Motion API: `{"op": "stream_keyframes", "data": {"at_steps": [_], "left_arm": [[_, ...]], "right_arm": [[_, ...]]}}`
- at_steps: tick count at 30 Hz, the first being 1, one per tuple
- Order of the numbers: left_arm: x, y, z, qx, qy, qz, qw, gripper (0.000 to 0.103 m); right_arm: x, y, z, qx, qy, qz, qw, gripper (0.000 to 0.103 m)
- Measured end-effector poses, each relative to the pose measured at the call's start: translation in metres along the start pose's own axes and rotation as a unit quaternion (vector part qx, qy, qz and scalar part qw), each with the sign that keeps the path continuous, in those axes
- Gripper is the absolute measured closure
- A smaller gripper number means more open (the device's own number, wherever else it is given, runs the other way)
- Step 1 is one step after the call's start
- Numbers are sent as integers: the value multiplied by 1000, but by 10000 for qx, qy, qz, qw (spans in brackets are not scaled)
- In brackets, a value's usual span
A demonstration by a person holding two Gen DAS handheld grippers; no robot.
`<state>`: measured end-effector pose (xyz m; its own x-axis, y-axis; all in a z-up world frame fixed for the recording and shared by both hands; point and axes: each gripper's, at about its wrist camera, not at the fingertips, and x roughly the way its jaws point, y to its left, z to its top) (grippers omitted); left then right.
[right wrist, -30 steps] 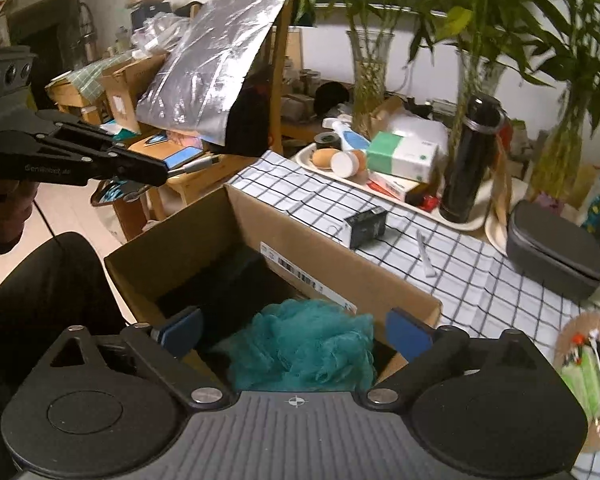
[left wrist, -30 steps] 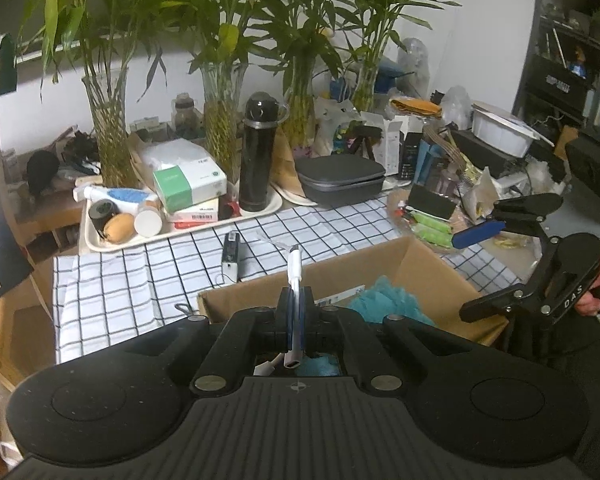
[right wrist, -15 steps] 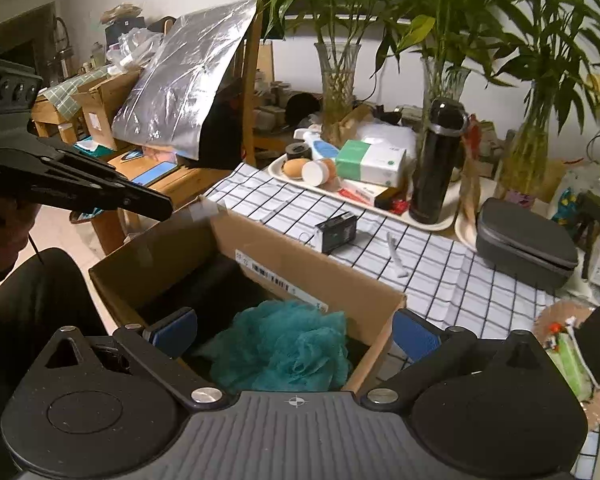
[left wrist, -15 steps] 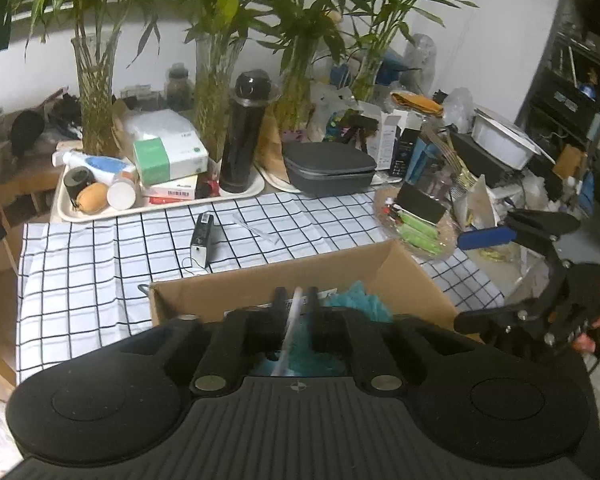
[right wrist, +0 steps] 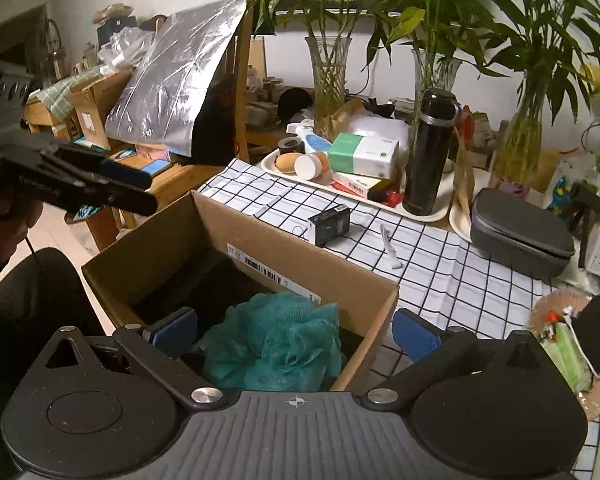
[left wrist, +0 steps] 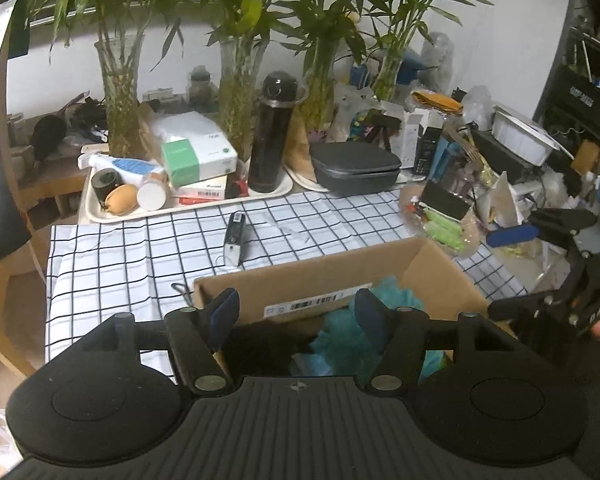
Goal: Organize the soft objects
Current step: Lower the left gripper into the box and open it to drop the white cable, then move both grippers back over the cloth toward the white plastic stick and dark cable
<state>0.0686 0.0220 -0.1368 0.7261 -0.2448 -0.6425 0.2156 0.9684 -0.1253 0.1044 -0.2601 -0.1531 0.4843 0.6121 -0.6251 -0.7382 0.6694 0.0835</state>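
**Left tool lets go over the box**

A second ago the left tool (left wrist: 296,316) was clenched on a thin white strip above the cardboard box (left wrist: 332,276). Now its jaws are opening, and nothing shows between the blue pads (left wrist: 226,312); the strip has gone from them. It has probably dropped into the box, though where it landed cannot be made out in the dark interior.

The right tool (right wrist: 296,330) hangs released and wide over the same box, holding nothing, much as it did a second ago. Below it the teal mesh puff (right wrist: 276,340) lies inside the box, against the near wall.

The box stands at the near edge of the desk (left wrist: 132,252), on its checked cloth. On the cloth beyond it lie a small black device (left wrist: 235,233) and a white strip (right wrist: 390,248), well apart from both tools.

For the task, one soft thing is plainly stowed and the left tool is freeing itself for the next pick. Whether anything on the cloth counts as soft is hard to judge.
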Motion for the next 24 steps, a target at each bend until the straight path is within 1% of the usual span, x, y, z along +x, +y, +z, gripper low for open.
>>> {"op": "stream_keyframes", "data": {"at_steps": [5, 10, 15, 20, 24], "left_arm": [[-7, 10, -4, 52, -18, 203, 9998, 40], [-13, 22, -4, -63, -25, 274, 9996, 40], [-15, 27, -4, -81, -29, 344, 9994, 40], [-16, 31, -5, -133, -40, 371, 9992, 40], [-15, 32, -5, -112, -46, 363, 9993, 40]], "right_arm": [[-1, 0, 1, -41, -56, -40, 10000, 0], [-1, -5, 1, 56, -61, -102, 9999, 0], [1, -8, 2, 157, -15, 107, 9998, 0], [4, -11, 4, 250, 105, 74, 9996, 0], [6, -15, 4, 328, 144, -44, 9993, 0]]}}
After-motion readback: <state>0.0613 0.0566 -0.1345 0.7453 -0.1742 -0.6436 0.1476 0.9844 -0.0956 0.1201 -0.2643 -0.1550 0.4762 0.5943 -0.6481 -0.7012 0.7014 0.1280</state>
